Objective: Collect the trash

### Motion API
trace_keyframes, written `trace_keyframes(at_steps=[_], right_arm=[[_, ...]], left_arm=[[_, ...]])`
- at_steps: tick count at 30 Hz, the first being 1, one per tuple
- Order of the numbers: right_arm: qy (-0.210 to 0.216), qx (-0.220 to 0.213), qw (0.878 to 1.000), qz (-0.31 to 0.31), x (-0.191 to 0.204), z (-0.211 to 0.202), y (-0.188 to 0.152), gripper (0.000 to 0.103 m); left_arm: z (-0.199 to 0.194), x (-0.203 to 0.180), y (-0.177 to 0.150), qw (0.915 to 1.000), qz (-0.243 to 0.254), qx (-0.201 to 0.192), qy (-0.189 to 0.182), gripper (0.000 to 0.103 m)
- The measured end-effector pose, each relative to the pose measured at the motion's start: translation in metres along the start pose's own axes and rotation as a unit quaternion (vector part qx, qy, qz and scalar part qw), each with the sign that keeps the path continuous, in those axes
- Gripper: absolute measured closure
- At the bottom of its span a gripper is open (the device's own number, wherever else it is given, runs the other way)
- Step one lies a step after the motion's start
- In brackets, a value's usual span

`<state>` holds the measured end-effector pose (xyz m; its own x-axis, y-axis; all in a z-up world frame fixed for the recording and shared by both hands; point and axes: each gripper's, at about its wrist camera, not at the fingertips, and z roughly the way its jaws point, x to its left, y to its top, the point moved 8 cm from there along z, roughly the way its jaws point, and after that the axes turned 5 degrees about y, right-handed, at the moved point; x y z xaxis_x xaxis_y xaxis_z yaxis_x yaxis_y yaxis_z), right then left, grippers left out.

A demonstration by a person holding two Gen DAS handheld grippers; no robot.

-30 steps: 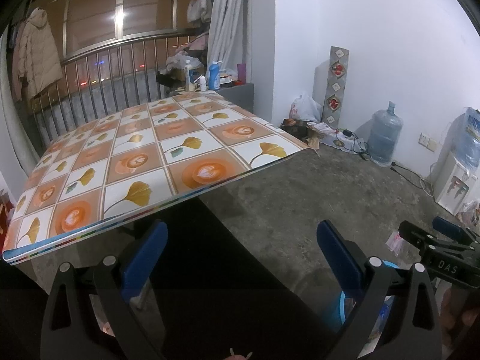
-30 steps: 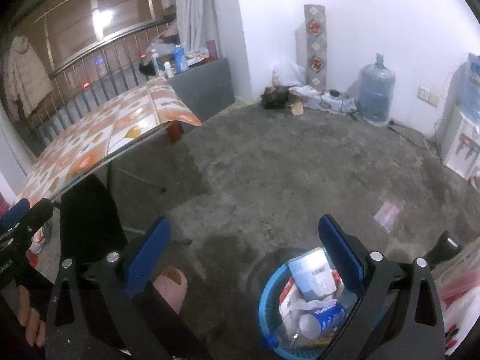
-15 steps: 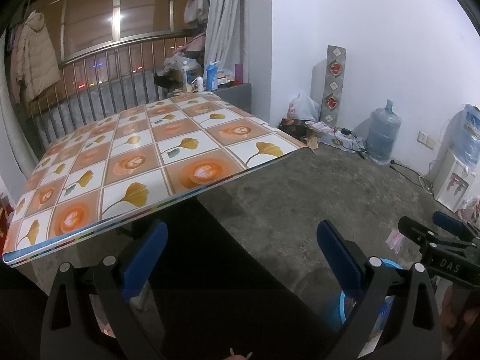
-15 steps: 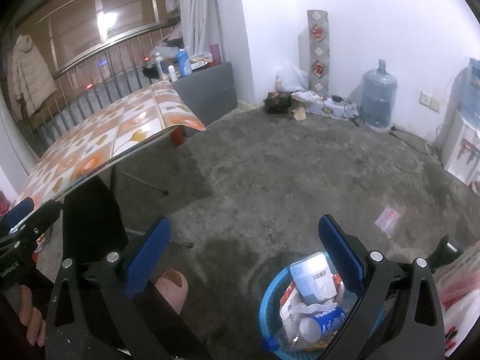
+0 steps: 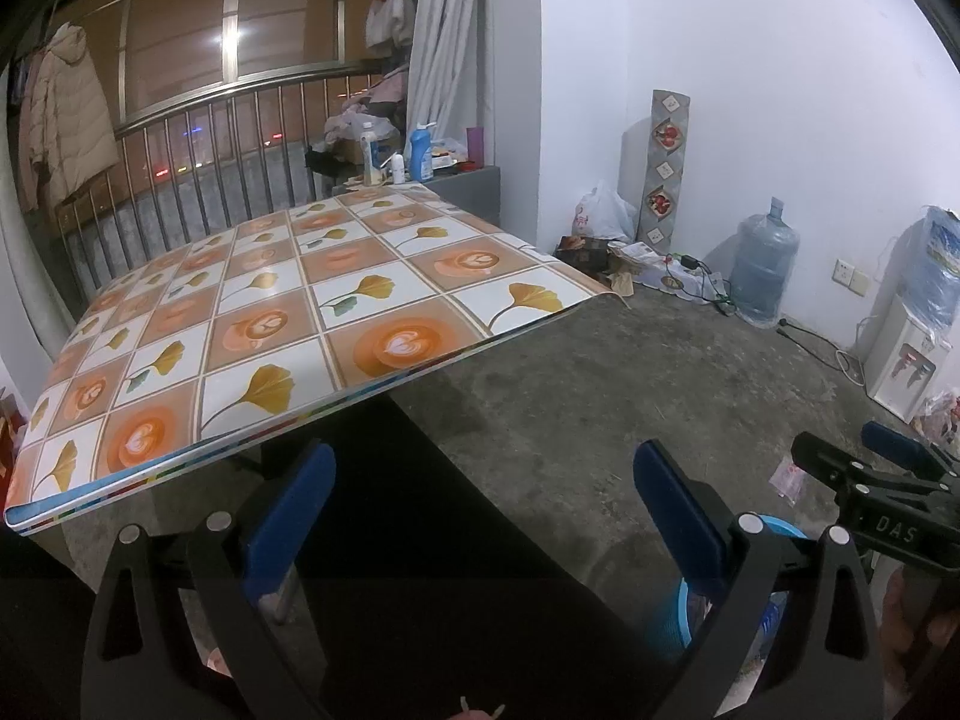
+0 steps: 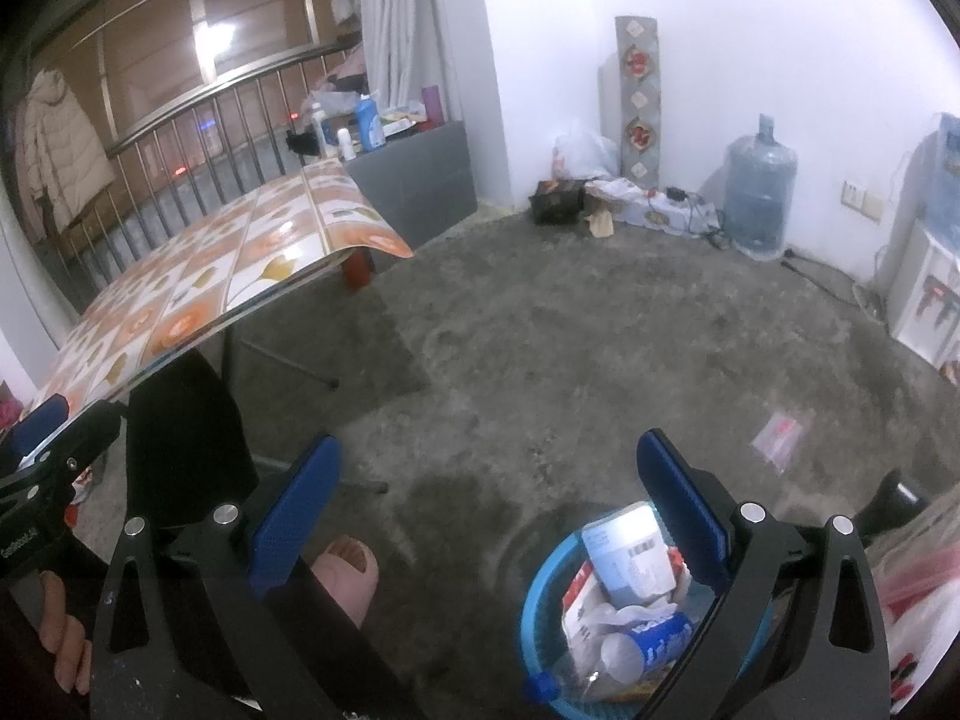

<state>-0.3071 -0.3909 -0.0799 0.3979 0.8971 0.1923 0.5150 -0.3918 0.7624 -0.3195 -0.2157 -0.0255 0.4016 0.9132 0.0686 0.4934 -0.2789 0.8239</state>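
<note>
Both grippers are empty with their jaws spread wide. The left gripper (image 5: pixel 483 516) hangs off the near edge of the table (image 5: pixel 420 369), which has a glossy oilcloth printed in squares of orange latte cups and yellow ginkgo leaves. The right gripper (image 6: pixel 489 507) is out over the rough grey concrete floor (image 6: pixel 570 330), its ribbed blue pads (image 6: pixel 681 495) framing a round blue plastic basket (image 6: pixel 531 597) down by its right finger. The basket is packed with trash: a white carton with a barcode (image 6: pixel 627 549), a clear plastic bottle (image 6: pixel 642 645) with a blue cap lying on its side, and some crumpled wrappers. One small flat packet (image 6: pixel 780 432) lies on the floor well apart from the basket, maybe clear plastic with red print, too blurry to say. A big water jug (image 6: pixel 759 186) stands against the white wall.
</note>
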Motion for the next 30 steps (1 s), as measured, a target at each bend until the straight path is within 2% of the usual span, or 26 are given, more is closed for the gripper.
trace_keyframes(at_steps=[30], right_arm=[[0.001,0.004,1.0,0.0,0.0016,0.0014,-0.0015,0.008]], left_arm=[[0.0,0.001,-0.0003,1.0,-0.001,0.0,0.0,0.005]])
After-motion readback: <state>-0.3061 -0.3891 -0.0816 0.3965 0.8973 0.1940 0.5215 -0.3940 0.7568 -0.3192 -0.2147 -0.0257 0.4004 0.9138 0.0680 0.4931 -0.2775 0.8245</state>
